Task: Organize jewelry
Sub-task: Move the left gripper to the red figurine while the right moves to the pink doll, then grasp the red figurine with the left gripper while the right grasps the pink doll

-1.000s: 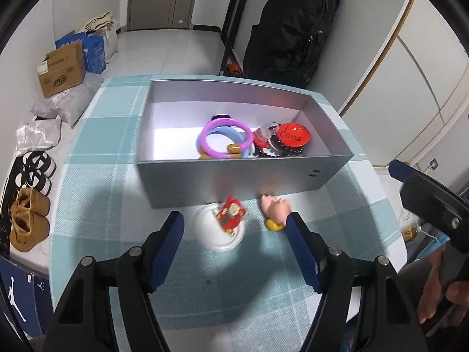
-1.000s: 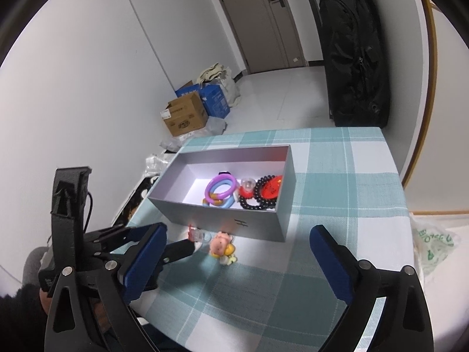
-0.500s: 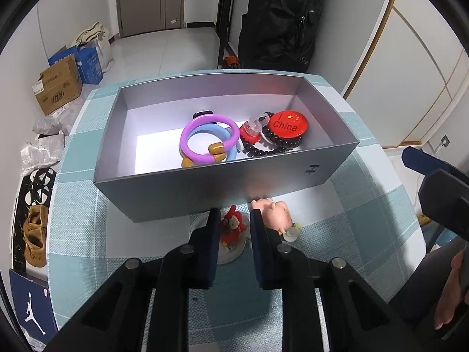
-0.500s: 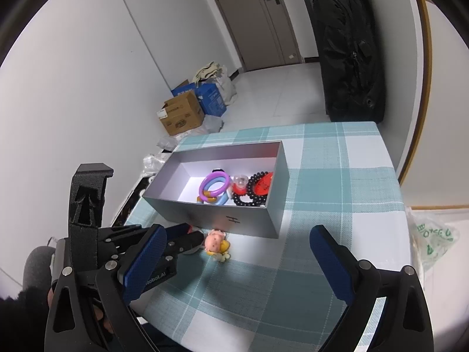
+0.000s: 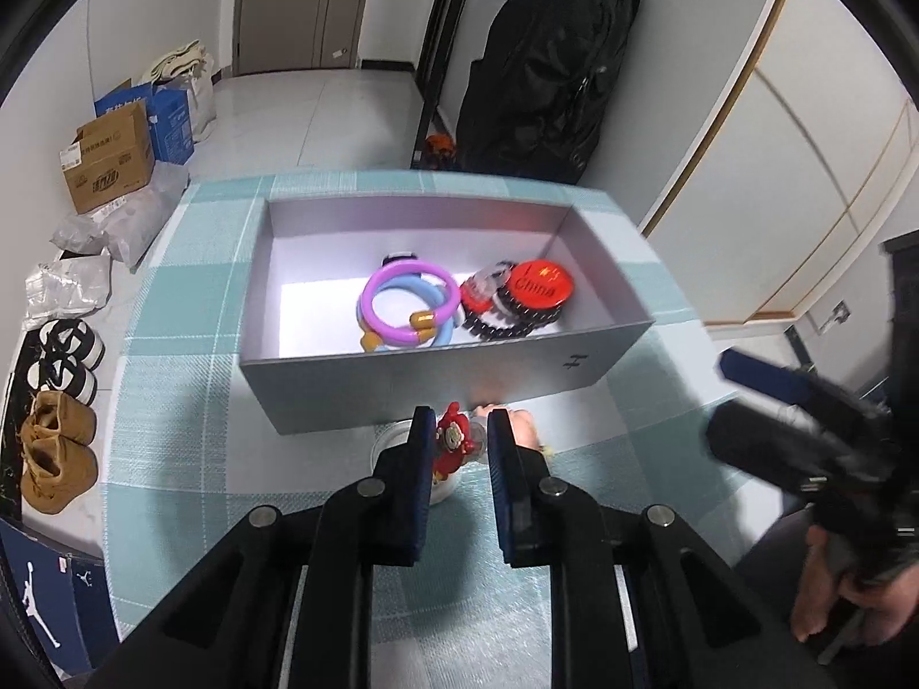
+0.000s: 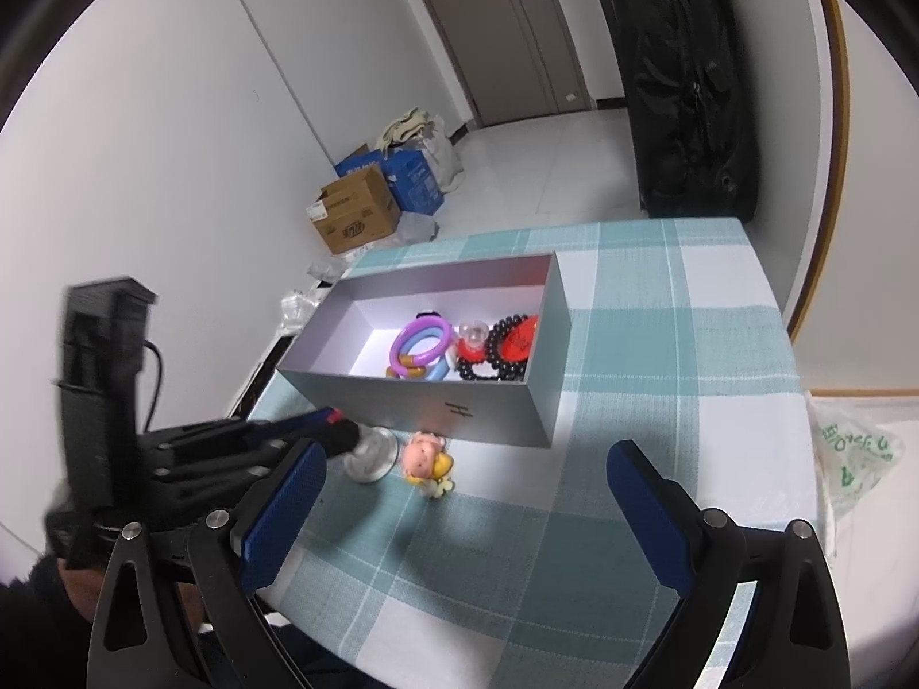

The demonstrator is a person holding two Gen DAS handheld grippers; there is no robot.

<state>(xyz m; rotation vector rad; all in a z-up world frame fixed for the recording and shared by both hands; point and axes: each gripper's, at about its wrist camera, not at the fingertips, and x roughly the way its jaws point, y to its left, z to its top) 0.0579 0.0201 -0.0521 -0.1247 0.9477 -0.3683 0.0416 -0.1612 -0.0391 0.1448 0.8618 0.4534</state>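
Note:
My left gripper (image 5: 459, 430) is shut on a small red figurine (image 5: 451, 442) fixed to a clear round disc (image 6: 373, 451), just in front of the grey box (image 5: 402, 393). A pink pig charm (image 6: 425, 459) lies on the checked cloth to the right of the disc, half hidden behind my right-hand finger in the left wrist view. The box (image 6: 436, 396) holds purple and blue bangles (image 5: 405, 304), a black bead bracelet (image 5: 505, 324) and a red China badge (image 5: 543, 284). My right gripper (image 6: 465, 459) hovers open above the cloth, nearer than the pig, with nothing between its fingers.
The teal checked tablecloth (image 6: 660, 344) has bare room to the right of the box. A black suitcase (image 5: 545, 69) stands beyond the table. Cardboard boxes (image 5: 109, 163), bags and shoes (image 5: 54, 459) lie on the floor to the left. A plastic bag (image 6: 850, 453) sits off the right edge.
The left gripper has moved up to the red figurine and shut on it. The right gripper has stayed open and in place.

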